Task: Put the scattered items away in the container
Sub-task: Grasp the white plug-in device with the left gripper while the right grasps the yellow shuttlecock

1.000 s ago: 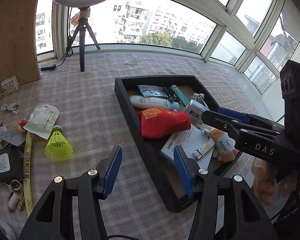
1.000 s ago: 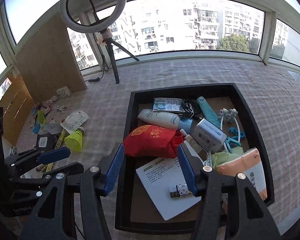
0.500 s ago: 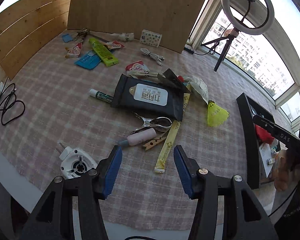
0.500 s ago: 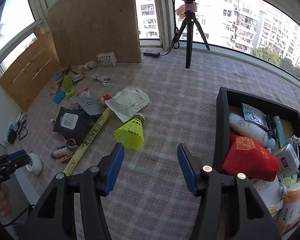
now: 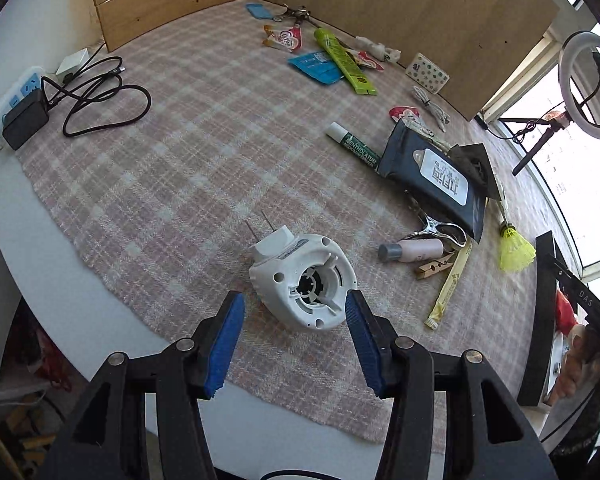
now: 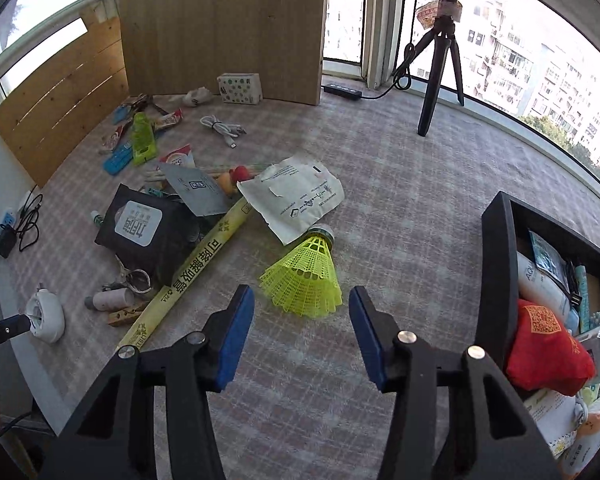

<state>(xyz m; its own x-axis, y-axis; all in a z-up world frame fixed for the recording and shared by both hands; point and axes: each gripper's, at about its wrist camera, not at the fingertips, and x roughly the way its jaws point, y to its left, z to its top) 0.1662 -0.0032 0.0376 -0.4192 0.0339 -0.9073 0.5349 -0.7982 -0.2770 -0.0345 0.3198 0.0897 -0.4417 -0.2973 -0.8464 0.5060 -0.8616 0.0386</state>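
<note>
- Checked cloth point(image 5: 188, 168) covers the counter point(image 5: 4, 216); wooden boards point(image 6: 220, 24) stand at the back, windows behind.
- Left gripper point(image 5: 294, 340): blue fingers point(image 5: 226, 344) closing, not yet pressing; white plug-in device point(image 5: 304, 280) lies between their tips, its right edge touching or just beside the right finger.
- Scattered items, left to right: black wipes pack point(image 6: 144, 232), yellow strip point(image 6: 204, 264), torn white pouch point(image 6: 300, 200).
- Yellow shuttlecock point(image 6: 304, 280): on its side on the cloth, skirt toward the camera, just beyond the right fingertips.
- Right gripper point(image 6: 300, 330): fingers point(image 6: 236, 336) closing on nothing, apart from the shuttlecock.
- Black container point(image 6: 496, 264): far right, already holding a red pouch point(image 6: 544, 352) and a white tube point(image 6: 540, 280).
</note>
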